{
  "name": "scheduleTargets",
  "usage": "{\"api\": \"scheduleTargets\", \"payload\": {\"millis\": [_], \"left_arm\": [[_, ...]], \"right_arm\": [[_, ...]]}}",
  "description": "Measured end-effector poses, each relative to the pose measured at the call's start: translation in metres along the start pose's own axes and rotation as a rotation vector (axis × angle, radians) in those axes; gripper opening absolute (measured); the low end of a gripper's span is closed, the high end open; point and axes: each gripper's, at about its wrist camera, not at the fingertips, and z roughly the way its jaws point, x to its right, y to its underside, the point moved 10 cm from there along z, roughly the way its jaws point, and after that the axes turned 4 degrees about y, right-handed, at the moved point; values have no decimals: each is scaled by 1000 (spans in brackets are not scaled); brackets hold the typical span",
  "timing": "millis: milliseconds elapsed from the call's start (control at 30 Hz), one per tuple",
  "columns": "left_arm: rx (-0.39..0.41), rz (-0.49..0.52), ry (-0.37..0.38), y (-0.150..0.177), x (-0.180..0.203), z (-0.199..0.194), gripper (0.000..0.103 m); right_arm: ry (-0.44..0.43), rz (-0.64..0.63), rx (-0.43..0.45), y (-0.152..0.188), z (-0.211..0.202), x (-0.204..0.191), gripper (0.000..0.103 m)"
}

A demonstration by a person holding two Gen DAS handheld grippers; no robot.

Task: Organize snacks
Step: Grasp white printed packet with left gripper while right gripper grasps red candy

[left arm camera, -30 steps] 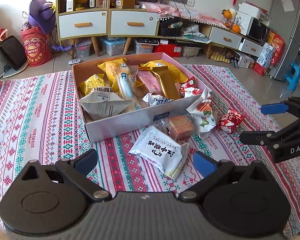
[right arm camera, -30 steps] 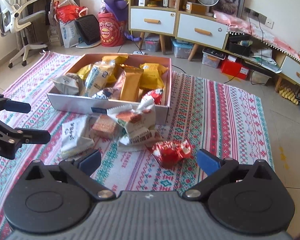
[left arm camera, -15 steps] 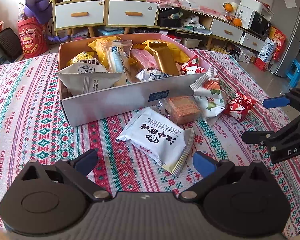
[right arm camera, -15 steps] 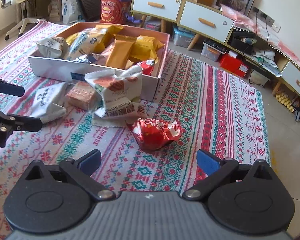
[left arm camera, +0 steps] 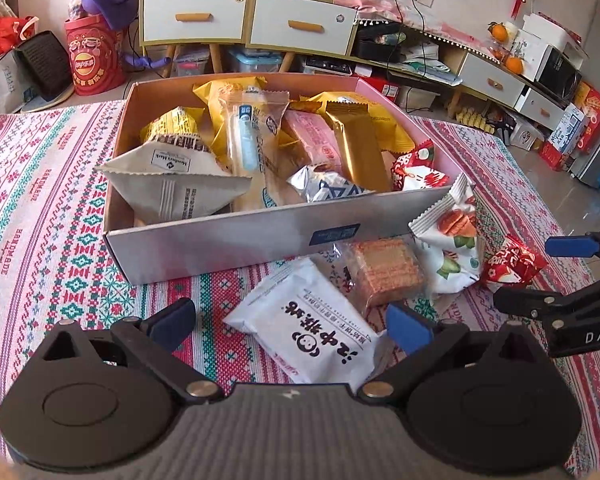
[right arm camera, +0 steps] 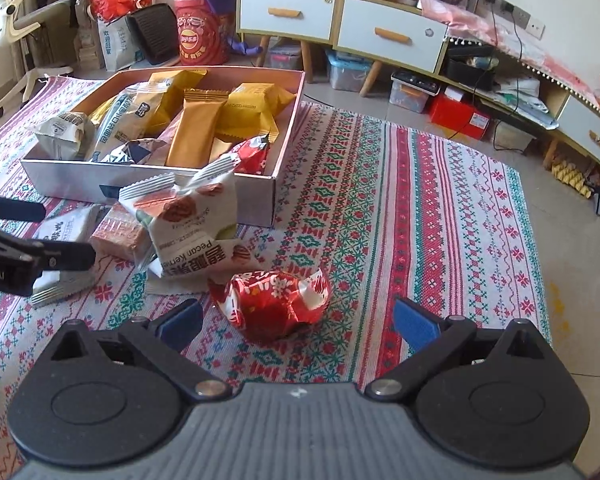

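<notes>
- Box (left arm camera: 236, 240): open cardboard box on a patterned cloth (left arm camera: 40, 200) spread over the floor. It already holds most of the stock: yellow, gold, pink, clear, grey and silver packets, packed loosely and overlapping, plus one red packet at its near right corner.
- Outstanding items: four snacks lie outside the box, on the cloth just in front of its near wall.
- White packet (left arm camera: 312, 328) with black lettering: nearest the left gripper (left arm camera: 290, 322), lying between its blue pads.
- Clear-wrapped brown biscuit block (left arm camera: 384, 268): just beside the white packet, close to the box wall.
- Pecan packet (right arm camera: 192, 216): propped against the box front, overlapping the biscuit block.
- Red foil packet (right arm camera: 272, 300): apart from the others, directly ahead of the right gripper (right arm camera: 298, 322).
- Left gripper: jaws spread wide, holding nothing, poised over the white packet.
- Right gripper: jaws spread wide, holding nothing, lined up on the red foil packet but not closed on it.
- Assessment: the task appears largely done; four items remain to be boxed. Both grippers look set for a pickup, with neither grasp made yet.
</notes>
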Motion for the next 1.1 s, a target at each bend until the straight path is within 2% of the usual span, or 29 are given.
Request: {"api": "scheduleTargets", "payload": {"millis": [167,333,433,500,600,767,867,1033,1100], "left_arm": [[-46,33,7,7,-6,-11,103],[-51,31,-5,11,-18,-22,103],[-45,39,30,9,-12,-22,102],[-43,51,55,8,-4,-20,99],[-56,71,77,11,6,-15,85],[-52,95,71,13,11,-13,77],[-51,84,58,12,8,-13,69],[-56,62,57,9,7,-13,67],[-58,57,55,9,6,-13,66]], "right_arm": [[22,-21,-19,3,8,1,100],[15,-16,-22,3,9,-2,100],[12,-21,-21,2,9,-5,98],[9,-24,-21,2,8,-7,98],[7,-29,-21,2,9,-8,97],[2,-15,-22,0,10,-8,93],[-4,-11,-23,-1,10,-9,88],[-25,-4,-26,-2,8,-12,75],[-33,-1,-25,-3,7,-13,63]]}}
